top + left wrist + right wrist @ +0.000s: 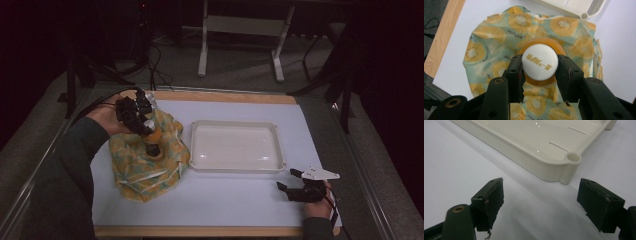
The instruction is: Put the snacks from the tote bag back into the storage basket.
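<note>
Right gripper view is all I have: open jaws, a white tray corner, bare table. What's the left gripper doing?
Observer: The left gripper is shut on a bottle, its jaws on either side of the white cap.
Operator: What kind of bottle, and where is it?
Observer: It is orange and sits over a fruit-print bag, left of the tray.
Operator: Is anything in the tray?
Observer: No, the high view shows it bare inside.
Operator: Where is my right gripper relative to it?
Observer: The right gripper is just off the tray's near right corner, above the table.
</note>
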Demonstrator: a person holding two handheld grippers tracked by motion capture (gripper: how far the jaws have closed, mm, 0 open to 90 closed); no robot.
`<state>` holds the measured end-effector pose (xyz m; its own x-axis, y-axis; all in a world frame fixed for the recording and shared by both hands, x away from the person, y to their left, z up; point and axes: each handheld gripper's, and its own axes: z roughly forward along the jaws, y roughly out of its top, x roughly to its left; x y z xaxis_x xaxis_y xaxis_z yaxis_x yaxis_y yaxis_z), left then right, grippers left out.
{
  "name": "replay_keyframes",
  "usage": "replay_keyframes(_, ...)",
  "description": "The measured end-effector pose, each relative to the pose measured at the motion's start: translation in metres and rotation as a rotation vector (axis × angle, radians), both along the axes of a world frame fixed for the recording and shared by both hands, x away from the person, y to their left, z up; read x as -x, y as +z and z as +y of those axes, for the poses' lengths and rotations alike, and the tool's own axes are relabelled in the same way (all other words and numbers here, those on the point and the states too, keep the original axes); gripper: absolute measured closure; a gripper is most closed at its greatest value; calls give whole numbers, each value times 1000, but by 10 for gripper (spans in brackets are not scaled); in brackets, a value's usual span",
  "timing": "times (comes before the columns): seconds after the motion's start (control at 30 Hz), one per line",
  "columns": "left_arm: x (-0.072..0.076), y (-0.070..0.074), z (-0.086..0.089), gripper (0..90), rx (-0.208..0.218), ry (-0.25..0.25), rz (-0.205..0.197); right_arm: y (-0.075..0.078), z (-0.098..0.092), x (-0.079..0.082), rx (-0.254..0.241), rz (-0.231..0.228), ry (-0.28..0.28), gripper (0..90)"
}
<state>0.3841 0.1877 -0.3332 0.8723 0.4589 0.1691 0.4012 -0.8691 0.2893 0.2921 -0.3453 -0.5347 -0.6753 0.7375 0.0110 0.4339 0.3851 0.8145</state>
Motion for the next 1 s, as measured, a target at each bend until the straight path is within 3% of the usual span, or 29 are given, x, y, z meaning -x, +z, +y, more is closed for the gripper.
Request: replay_keyframes(1.0,3,38,0,588,64,-59,-53,0,0,0,0,0,0,209)
